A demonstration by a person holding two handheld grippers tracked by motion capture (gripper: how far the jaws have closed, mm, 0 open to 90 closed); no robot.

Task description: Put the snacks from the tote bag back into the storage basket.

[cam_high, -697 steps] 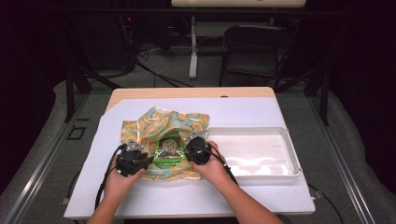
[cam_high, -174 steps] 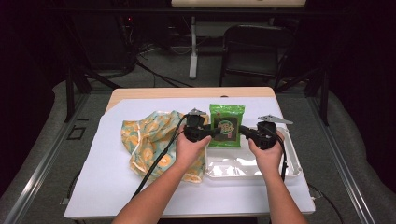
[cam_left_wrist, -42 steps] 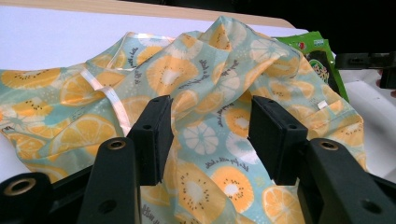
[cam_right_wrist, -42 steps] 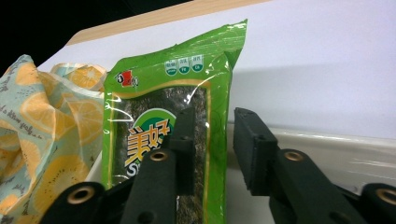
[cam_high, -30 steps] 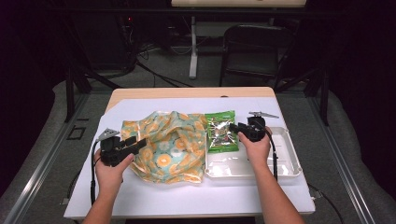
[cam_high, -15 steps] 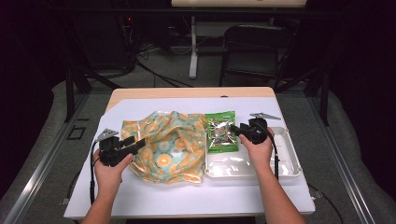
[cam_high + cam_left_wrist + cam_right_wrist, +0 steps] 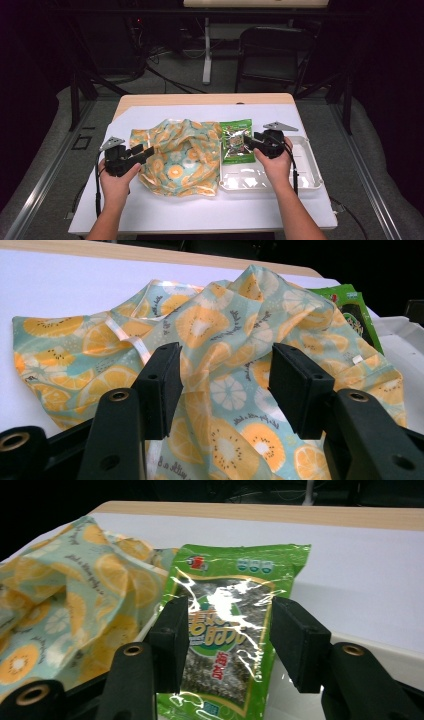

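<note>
Backing off a little, the right gripper (image 7: pixel 254 142) has drawn away from the green seaweed snack packet (image 7: pixel 236 141), and its jaws have just been shifting in width; they now stand spread, with nothing pinched between them. In the right gripper view the packet (image 7: pixel 227 645) lies just ahead of the pads, its near end propped on the rim of the white tray (image 7: pixel 307 172) and its far end on the white table cover (image 7: pixel 165 112). Beyond the left-hand jaw in that view sits the citrus-print cloth bag (image 7: pixel 65 615).

Over on the other side, the left gripper (image 7: pixel 142 152) has kept its place at the bag's edge (image 7: pixel 180 157). Its jaws are spread too, the fabric (image 7: pixel 220 390) bunched loosely between and under the pads but not clamped (the folds run free past both).

The packet looks freshly set down, so the step in hand seems to be clearing the right gripper away. Best to lift straight back before swinging aside, since the glossy film is light and a brushing pad could drag it off the rim. Left jaws should stay wide until a single fabric layer is chosen.
</note>
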